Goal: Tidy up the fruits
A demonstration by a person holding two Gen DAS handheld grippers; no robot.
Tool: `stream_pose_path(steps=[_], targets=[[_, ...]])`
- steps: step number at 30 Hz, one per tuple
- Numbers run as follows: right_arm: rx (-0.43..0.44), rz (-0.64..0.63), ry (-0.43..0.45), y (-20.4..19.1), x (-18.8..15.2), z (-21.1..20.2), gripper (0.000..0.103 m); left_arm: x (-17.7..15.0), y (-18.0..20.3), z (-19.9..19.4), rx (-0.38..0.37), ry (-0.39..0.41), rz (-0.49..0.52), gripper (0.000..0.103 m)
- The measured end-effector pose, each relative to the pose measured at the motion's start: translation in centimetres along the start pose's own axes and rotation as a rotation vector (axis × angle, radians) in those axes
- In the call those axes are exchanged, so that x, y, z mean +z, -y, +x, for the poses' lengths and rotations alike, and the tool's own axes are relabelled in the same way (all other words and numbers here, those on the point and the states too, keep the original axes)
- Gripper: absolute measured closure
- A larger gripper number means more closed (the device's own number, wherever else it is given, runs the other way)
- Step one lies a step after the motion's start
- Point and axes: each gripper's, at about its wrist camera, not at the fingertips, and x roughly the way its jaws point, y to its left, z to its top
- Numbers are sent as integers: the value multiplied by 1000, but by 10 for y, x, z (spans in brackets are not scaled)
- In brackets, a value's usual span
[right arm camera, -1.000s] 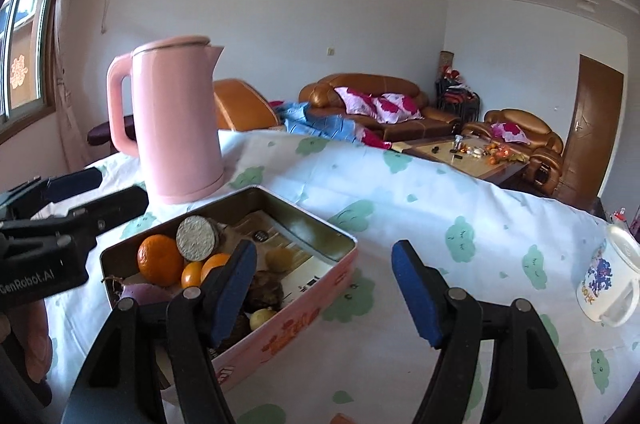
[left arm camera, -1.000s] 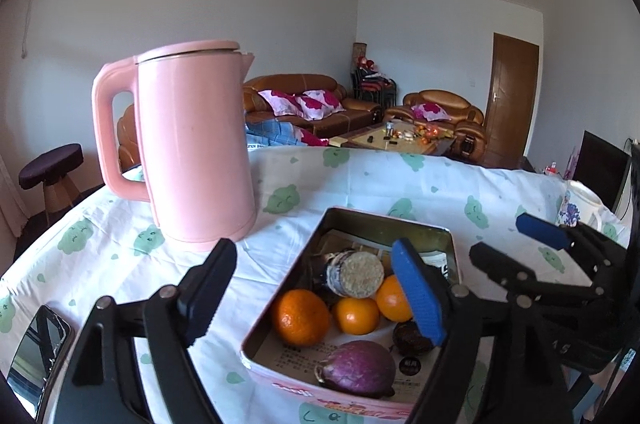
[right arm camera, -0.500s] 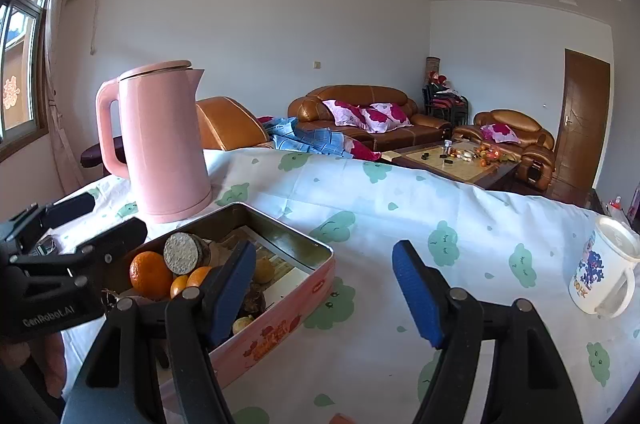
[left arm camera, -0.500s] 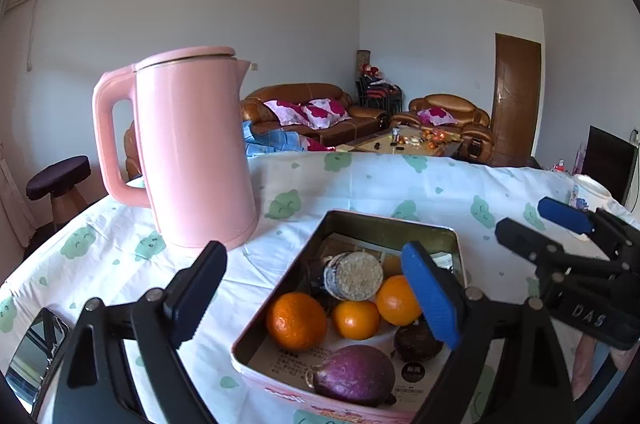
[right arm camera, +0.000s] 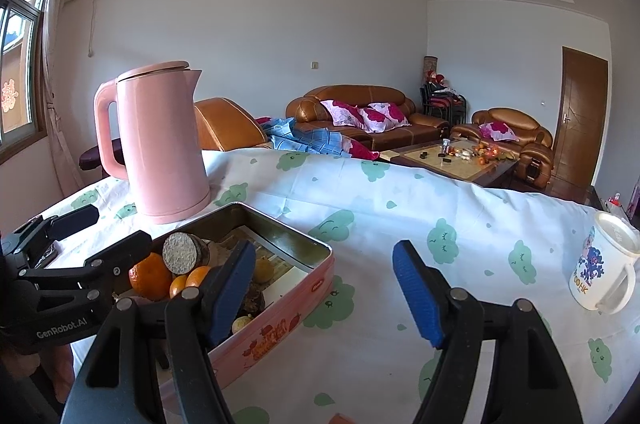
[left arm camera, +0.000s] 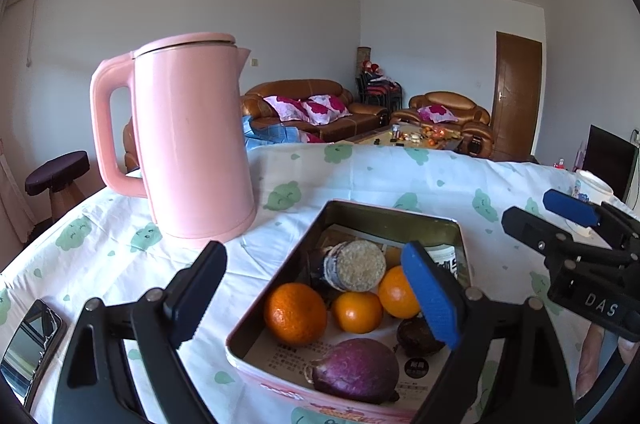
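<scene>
A pink rectangular tin (left arm camera: 394, 214) (right arm camera: 288, 300) sits on the cloud-print tablecloth and holds three oranges (left arm camera: 295, 312), a purple fruit (left arm camera: 356, 370), a dark round fruit (left arm camera: 416, 336) and a cut brown cylinder (left arm camera: 354, 266) (right arm camera: 180, 254). My left gripper (left arm camera: 316, 298) is open and empty, held above the tin's near left side. My right gripper (right arm camera: 324, 288) is open and empty, above the tablecloth just right of the tin. Each gripper shows in the other's view.
A tall pink kettle (left arm camera: 192, 140) (right arm camera: 160, 144) stands behind the tin on the left. A white printed mug (right arm camera: 604, 264) stands at the right. A phone (left arm camera: 28, 348) lies at the near left table edge. Sofas and a coffee table are beyond.
Both grippers have risen and tilted up a little, so the tin sits lower in both views. Both stay open and empty. The fruits have not moved.
</scene>
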Motion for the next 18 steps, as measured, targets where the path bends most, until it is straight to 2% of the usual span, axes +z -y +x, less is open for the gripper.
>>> stream_pose_path(steps=[18], targets=[[0,2,-2,0,-1,0,30,-2,4,2,-4,-7,17,10]])
